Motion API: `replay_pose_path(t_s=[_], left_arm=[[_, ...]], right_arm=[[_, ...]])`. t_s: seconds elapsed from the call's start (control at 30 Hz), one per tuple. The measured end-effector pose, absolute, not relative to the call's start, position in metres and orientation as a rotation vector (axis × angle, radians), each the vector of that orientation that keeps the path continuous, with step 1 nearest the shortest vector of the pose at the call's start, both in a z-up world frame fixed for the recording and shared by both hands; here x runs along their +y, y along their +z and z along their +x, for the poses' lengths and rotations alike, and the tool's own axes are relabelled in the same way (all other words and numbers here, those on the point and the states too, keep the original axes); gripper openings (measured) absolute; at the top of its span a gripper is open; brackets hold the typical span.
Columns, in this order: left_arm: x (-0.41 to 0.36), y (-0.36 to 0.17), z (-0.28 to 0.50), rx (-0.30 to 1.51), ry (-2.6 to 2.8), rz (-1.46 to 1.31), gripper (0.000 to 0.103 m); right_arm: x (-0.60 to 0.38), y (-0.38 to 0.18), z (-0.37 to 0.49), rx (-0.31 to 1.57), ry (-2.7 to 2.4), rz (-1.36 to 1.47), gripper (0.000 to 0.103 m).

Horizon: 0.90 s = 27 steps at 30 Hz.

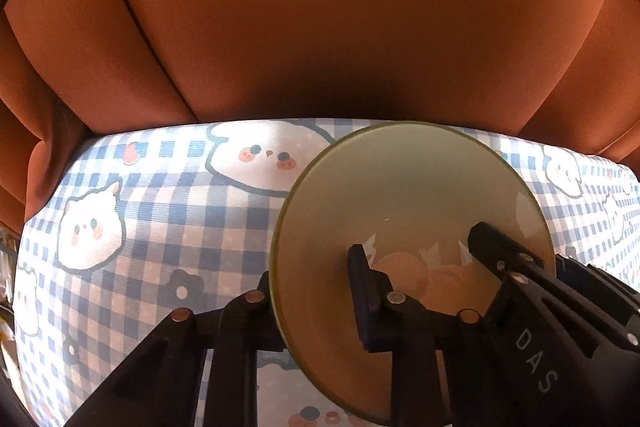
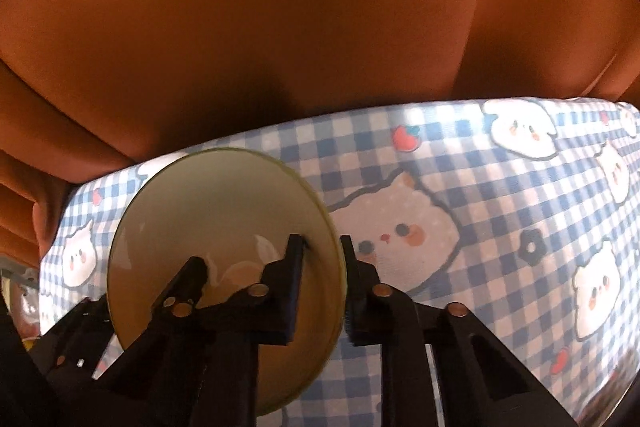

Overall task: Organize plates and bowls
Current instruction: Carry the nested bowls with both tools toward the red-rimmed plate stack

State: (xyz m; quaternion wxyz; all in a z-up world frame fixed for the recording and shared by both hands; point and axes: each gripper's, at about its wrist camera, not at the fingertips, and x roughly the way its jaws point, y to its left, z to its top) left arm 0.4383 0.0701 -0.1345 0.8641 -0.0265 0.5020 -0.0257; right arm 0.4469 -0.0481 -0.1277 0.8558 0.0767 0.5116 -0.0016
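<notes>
Gripping bowl (image 1: 412,211) rim: left gripper (image 1: 316,291) | right gripper (image 2: 322,259) clamps opposite rim | above checked tablecloth (image 1: 160,227)

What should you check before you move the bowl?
1. Left gripper fingers on either side of the bowl rim: ok.
2. Right gripper fingers on either side of the opposite rim: ok.
3. Bowl empty, nothing to spill: ok.
4. Bowl level: cannot tell, the fisheye distorts it.
5. Checked tablecloth beyond the bowl free of dishes: ok.
6. Where the bowl should go: cannot tell, no stack in view.
</notes>
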Motion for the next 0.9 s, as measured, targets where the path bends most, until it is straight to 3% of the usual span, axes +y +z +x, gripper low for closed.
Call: replay_pose_path(t_s=[0.5,0.9], left_arm=[[0.075,-0.112,0.411,1.043,-0.056,-0.018,0.022],[0.087,-0.067,0.346,0.993,-0.049,-0.02,0.022]], right_arm=[[-0.042,-0.104,0.418,1.065,0.014,0.123,0.018],[-0.031,-0.052,0.357,1.021,0.019,0.128,0.018]])
